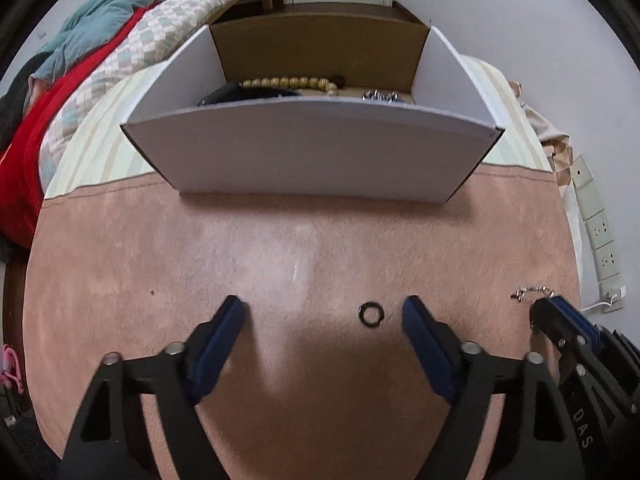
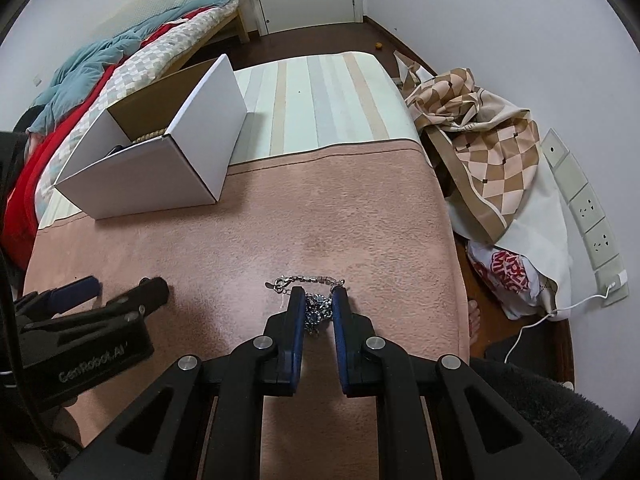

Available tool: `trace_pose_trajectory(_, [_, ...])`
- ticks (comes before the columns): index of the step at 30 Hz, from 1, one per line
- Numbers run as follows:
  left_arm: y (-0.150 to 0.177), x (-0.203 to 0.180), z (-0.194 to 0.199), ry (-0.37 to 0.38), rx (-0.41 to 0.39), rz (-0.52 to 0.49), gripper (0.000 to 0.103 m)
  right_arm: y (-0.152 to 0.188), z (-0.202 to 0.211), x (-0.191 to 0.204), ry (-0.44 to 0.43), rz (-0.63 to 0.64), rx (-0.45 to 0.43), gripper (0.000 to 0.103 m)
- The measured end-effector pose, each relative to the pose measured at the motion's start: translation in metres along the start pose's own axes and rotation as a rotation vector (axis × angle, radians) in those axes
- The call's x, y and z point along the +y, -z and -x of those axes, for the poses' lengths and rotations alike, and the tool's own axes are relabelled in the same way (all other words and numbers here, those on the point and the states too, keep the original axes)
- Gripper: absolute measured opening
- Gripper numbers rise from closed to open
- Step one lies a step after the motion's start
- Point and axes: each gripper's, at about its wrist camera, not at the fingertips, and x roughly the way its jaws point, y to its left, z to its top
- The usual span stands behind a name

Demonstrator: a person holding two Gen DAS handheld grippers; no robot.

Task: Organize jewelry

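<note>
A white cardboard box (image 1: 312,156) stands on the bed ahead; inside it lie a beaded bracelet (image 1: 292,82), a dark item and a silver piece (image 1: 382,96). It also shows in the right wrist view (image 2: 160,168). A small dark ring (image 1: 370,313) lies on the pink blanket between my left gripper's open fingers, near the right one. My left gripper (image 1: 324,312) is open and empty. My right gripper (image 2: 319,300) is closed around a silver chain bracelet (image 2: 318,310) with dark stones, resting on the blanket; its chain end (image 2: 308,280) trails ahead of the fingertips.
The pink blanket (image 2: 320,208) covers the near bed; a striped sheet (image 2: 320,100) lies beyond. Crumpled checked cloth (image 2: 480,140) and a bag hang off the right edge. A power strip (image 2: 588,216) runs along the right wall. Red and teal bedding (image 1: 80,60) lies left.
</note>
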Motion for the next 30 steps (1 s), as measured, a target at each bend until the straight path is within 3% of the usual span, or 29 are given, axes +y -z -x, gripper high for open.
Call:
trace_pose_trajectory(4, [0.000, -0.002, 0.007, 0.001, -0.041, -0.004, 0.031, 0.000, 0.000, 0.001, -0.001, -0.002, -0.002, 0.014])
trace_pose_trajectory(8, [0.000, 0.001, 0.008, 0.009, -0.048, -0.008, 0.008, 0.000, 0.000, 0.000, -0.007, -0.017, 0.000, 0.014])
trace_pose_trajectory(19, [0.008, 0.017, 0.021, 0.075, -0.047, 0.041, 0.003, -0.007, 0.016, 0.001, -0.057, -0.060, -0.031, 0.014])
trace_pose_trajectory(30, [-0.030, 0.063, 0.088, 0.150, -0.135, 0.094, 0.002, -0.053, 0.086, 0.020, -0.191, -0.051, -0.168, 0.014])
